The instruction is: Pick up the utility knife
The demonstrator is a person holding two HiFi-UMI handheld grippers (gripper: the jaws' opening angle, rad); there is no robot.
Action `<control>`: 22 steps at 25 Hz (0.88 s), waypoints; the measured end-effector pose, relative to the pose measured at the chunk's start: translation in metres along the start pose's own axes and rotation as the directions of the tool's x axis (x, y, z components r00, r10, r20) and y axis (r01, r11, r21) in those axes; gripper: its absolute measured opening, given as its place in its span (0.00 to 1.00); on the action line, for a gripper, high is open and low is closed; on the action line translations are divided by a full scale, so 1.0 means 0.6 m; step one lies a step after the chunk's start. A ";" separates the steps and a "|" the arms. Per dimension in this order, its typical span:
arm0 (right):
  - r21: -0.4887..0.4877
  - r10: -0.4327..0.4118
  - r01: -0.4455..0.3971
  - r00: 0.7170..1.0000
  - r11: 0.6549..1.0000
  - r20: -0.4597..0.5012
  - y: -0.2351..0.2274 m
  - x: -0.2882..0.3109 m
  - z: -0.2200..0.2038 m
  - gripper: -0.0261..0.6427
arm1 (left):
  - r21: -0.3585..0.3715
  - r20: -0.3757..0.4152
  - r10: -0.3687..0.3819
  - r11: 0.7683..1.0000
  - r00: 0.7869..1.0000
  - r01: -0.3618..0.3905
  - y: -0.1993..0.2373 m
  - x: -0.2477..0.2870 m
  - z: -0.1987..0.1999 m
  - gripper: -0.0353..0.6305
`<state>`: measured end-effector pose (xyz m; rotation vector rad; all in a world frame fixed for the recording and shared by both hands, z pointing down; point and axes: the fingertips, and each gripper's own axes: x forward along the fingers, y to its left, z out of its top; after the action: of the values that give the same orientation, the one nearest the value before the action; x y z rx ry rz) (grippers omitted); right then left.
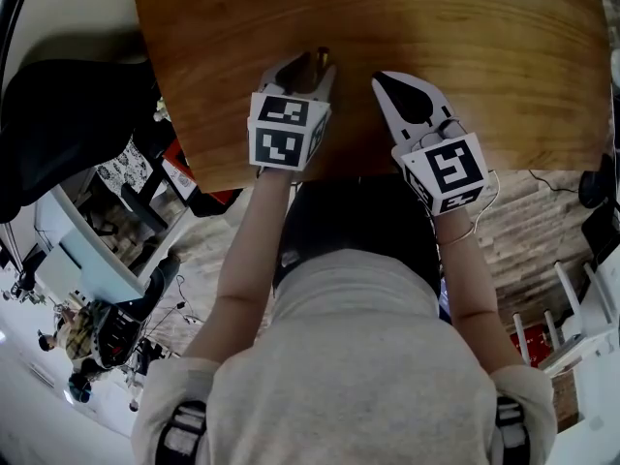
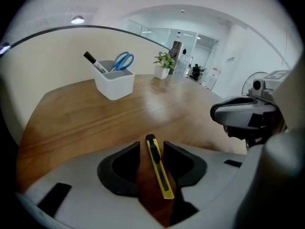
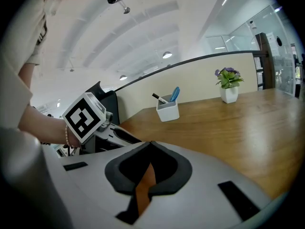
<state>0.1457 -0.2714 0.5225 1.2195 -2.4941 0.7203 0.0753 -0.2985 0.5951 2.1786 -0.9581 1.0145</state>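
Yellow plastic utility knife w/ black slider lies flat on the brown wooden table, right btwn the jaws of the left gripper. Its long axis runs near-to-far, approx. along the line the gripper points, w/ a slight slant: the black far end sits about centred in the gap, the yellow near end drifts right. So the jaws would close across the knife's thin width, not its length, which looks a good setup for a pinch.

The jaws stand at a middling gap, straddling the handle. A strip of bare wood shows btwn the left pad and the knife, so no firm clamp yet, imo. The right pad is v. close; contact unclear.

The right gripper sits to the right of the left one, apart from the knife, tips pressed together w/ nothing btwn them. The left gripper is clearly nearer; the next move prob. needs only a squeeze, then a lift.
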 end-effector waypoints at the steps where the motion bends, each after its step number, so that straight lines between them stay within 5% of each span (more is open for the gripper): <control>1: 0.002 -0.002 0.002 1.000 1.000 -0.001 -0.001 0.000 -0.001 0.06 | 0.007 -0.002 0.009 1.000 1.000 -0.009 0.001 0.000 -0.001 0.27; 7: 0.000 -0.006 0.006 1.000 1.000 0.000 0.000 -0.001 0.004 0.06 | 0.037 0.010 0.049 0.998 0.999 -0.049 0.008 -0.002 0.001 0.18; 22: -0.029 -0.045 0.045 0.999 0.999 0.015 0.011 -0.019 0.022 0.06 | -0.008 0.056 -0.019 1.000 0.998 0.020 0.001 -0.029 0.011 0.17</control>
<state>0.1470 -0.2677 0.5046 1.2702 -2.4713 0.6644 0.0696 -0.2968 0.5774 2.2154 -0.9625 0.9435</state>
